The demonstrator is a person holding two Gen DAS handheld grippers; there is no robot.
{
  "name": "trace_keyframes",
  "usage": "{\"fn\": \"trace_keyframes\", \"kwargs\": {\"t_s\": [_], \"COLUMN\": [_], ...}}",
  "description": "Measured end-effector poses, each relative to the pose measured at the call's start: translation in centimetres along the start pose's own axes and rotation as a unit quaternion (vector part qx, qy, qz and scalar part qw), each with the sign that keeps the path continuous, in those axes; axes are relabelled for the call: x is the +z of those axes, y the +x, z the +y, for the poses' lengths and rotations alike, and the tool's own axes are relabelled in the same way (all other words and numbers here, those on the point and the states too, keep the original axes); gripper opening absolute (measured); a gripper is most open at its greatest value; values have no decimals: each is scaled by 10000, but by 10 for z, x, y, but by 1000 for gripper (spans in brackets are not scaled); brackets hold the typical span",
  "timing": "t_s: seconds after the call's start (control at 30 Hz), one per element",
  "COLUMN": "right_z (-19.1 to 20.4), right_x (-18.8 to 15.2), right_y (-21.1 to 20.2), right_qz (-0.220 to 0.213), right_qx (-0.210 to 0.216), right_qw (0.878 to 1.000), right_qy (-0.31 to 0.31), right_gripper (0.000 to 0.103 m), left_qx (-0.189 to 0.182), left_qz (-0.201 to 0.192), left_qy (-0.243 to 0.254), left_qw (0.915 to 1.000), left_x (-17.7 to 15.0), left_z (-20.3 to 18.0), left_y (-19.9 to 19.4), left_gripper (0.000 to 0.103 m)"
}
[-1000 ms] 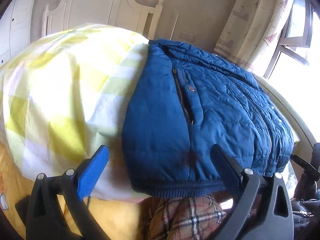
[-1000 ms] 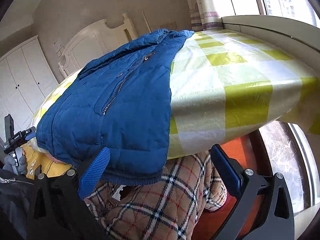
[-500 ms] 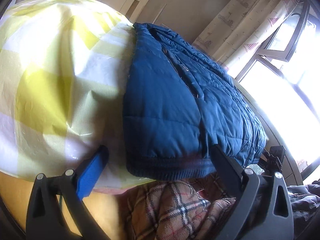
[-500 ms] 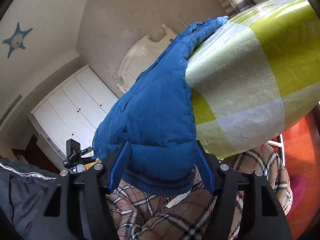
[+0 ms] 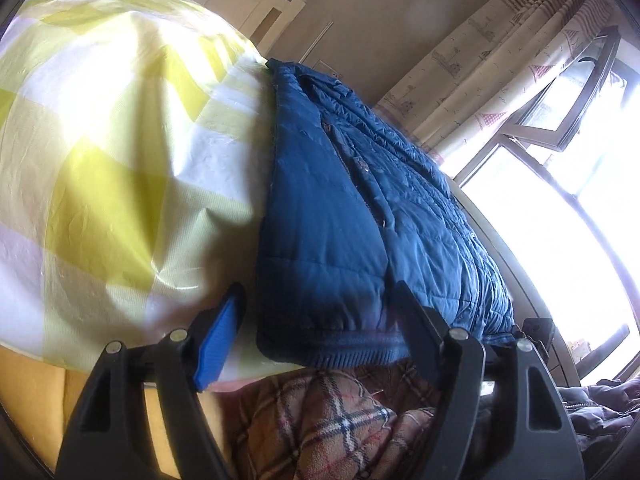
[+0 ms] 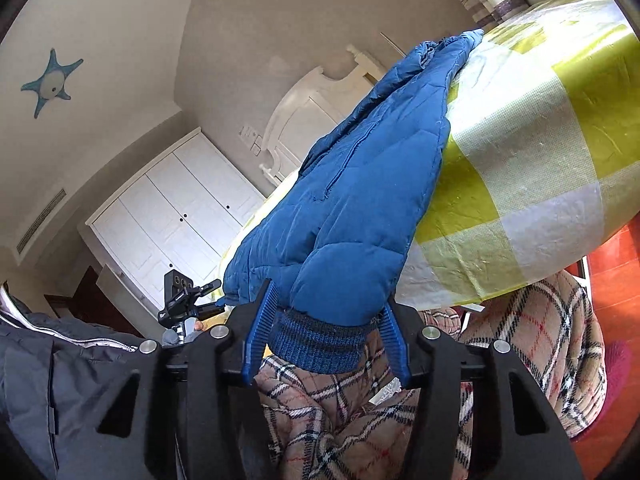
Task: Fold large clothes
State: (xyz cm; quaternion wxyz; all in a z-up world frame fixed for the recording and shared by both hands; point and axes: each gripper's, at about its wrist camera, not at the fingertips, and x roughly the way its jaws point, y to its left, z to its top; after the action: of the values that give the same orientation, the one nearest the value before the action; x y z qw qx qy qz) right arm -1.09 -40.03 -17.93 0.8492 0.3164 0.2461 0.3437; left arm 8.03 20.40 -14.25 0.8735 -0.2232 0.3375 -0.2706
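Observation:
A blue quilted jacket (image 5: 360, 224) lies on a table with a yellow-and-white checked cloth (image 5: 112, 160), its ribbed hem hanging over the near edge. My left gripper (image 5: 320, 328) is at the hem's left corner, its fingers either side of the fabric but still apart. In the right wrist view my right gripper (image 6: 324, 332) is shut on the jacket (image 6: 360, 208) at its ribbed hem (image 6: 316, 344) and lifts that corner off the cloth (image 6: 540, 152).
A plaid fleece (image 6: 360, 420) hangs below the table edge in front of both grippers. A white headboard (image 6: 304, 112) and wardrobe (image 6: 172, 216) stand behind. A curtain (image 5: 500, 72) and bright window (image 5: 560, 200) are to the right.
My right gripper has closed on the jacket's hem and raised it. My left gripper has moved in lower and closer to the hem's left corner, its fingers narrowing around it.

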Motion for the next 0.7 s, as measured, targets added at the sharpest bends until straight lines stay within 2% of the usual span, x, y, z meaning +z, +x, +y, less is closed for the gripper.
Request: {"fn": "trace_keyframes", "kwargs": {"t_s": [0.1,0.17,0.23,0.27,0.3,0.33,0.37,0.4,0.43,0.57,0.63,0.7], "right_z": [-5,-6,-8,-7,-4,3,13,23,32,61,77,103], "right_x": [-1,-1,-2,-1,-2,-3,-3,-4,-4,-8,-11,-15], "right_y": [8,12,12,12,11,9,7,3,-2,-18,-26,-39], "right_qz": [-11,-49,-80,-89,-71,-53,-56,-91,-156,-328,-273,-298], "right_qx": [-141,-245,-271,-328,-394,-468,-531,-604,-660,-1058,-1335,-1378], "right_qw": [9999,9996,9995,9993,9992,9988,9981,9968,9954,9875,9815,9769], "right_qy": [71,121,153,127,57,-101,-318,-515,-680,-1122,-1348,-1605], "right_gripper": [52,53,53,53,51,42,37,30,25,21,20,19], "left_qx": [-9,119,81,48,14,19,-8,-70,40,336,497,562], "left_qz": [32,57,227,300,315,272,229,201,90,-262,-347,-433], "left_qy": [91,107,-89,-189,-218,-160,-34,138,355,960,1367,1850], "left_qw": [10000,9999,9997,9994,9993,9995,9997,9997,9993,9945,9888,9802], "left_x": [2,0,-4,-7,-10,-11,-12,-12,-12,-7,-9,-17], "left_z": [-12,-12,-4,-1,-2,-6,-14,-24,-37,-78,-103,-132], "left_y": [6,10,19,24,24,23,20,17,11,-20,-37,-60], "left_gripper": [73,73,73,68,50,42,20,10,9,8,8,8]}}
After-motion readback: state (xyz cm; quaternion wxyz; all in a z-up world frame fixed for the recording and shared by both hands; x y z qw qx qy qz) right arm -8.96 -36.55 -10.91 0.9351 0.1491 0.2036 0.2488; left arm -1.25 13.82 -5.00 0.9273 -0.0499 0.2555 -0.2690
